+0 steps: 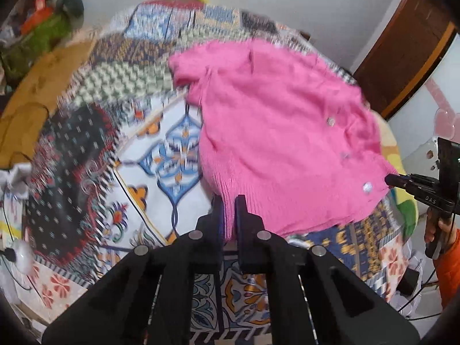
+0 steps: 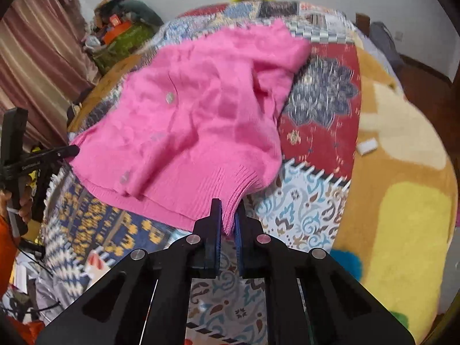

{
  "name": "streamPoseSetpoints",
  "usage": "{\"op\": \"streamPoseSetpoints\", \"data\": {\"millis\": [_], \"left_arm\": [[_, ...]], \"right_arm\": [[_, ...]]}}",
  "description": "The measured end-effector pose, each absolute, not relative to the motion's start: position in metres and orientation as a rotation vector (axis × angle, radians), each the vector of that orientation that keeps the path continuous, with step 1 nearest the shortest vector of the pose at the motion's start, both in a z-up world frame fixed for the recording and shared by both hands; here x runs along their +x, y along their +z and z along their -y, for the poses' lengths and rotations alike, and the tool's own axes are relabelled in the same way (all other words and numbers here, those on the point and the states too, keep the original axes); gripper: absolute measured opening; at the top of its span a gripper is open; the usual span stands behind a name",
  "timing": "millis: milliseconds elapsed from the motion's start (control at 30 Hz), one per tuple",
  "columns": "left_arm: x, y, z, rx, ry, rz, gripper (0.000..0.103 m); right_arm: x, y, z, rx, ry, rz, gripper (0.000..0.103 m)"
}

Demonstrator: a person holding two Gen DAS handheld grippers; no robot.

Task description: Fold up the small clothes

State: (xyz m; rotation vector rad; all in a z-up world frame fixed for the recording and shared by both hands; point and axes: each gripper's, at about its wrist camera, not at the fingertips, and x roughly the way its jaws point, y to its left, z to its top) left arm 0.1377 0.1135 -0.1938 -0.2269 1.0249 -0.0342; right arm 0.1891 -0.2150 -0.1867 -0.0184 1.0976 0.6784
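Note:
A small pink knit cardigan (image 1: 276, 132) with pale buttons hangs stretched above a patchwork quilt (image 1: 120, 149). My left gripper (image 1: 229, 201) is shut on one corner of its ribbed hem. My right gripper (image 2: 229, 205) is shut on the other hem corner of the cardigan (image 2: 201, 120). Each gripper shows in the other's view: the right one (image 1: 388, 179) at the far right, the left one (image 2: 75, 150) at the far left, both pinching the hem. The upper part with sleeves trails onto the quilt (image 2: 316, 207). The frames are motion-blurred.
The quilt covers a bed. A plush yellow-and-tan blanket (image 2: 402, 189) lies on its right side with a small white object (image 2: 366, 146) on it. A cluttered pile (image 1: 37, 28) stands at the far left. A brown wooden door (image 1: 402, 57) is at the right.

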Motion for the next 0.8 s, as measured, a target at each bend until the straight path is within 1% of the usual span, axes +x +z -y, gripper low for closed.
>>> {"op": "streamPoseSetpoints", "data": {"millis": [100, 233, 400, 500, 633, 800], "left_arm": [[0.136, -0.163, -0.116, -0.21, -0.026, -0.942, 0.006], [0.139, -0.109, -0.12, -0.223, -0.033, -0.814, 0.006], [0.161, -0.056, -0.115, -0.204, -0.014, -0.686, 0.006], [0.177, -0.039, -0.115, -0.187, 0.004, -0.649, 0.006], [0.211, -0.026, -0.118, -0.192, 0.026, -0.624, 0.006], [0.26, -0.033, -0.124, -0.191, 0.048, -0.65, 0.006]], "right_arm": [[0.192, -0.162, 0.223, 0.006, 0.685, -1.027, 0.007], [0.197, -0.12, 0.229, 0.01, 0.703, -0.922, 0.007], [0.204, -0.065, 0.229, -0.001, 0.71, -0.782, 0.007], [0.219, -0.042, 0.223, -0.005, 0.699, -0.724, 0.007], [0.241, -0.031, 0.21, -0.018, 0.677, -0.685, 0.007], [0.274, -0.033, 0.194, -0.024, 0.656, -0.689, 0.007]]}}
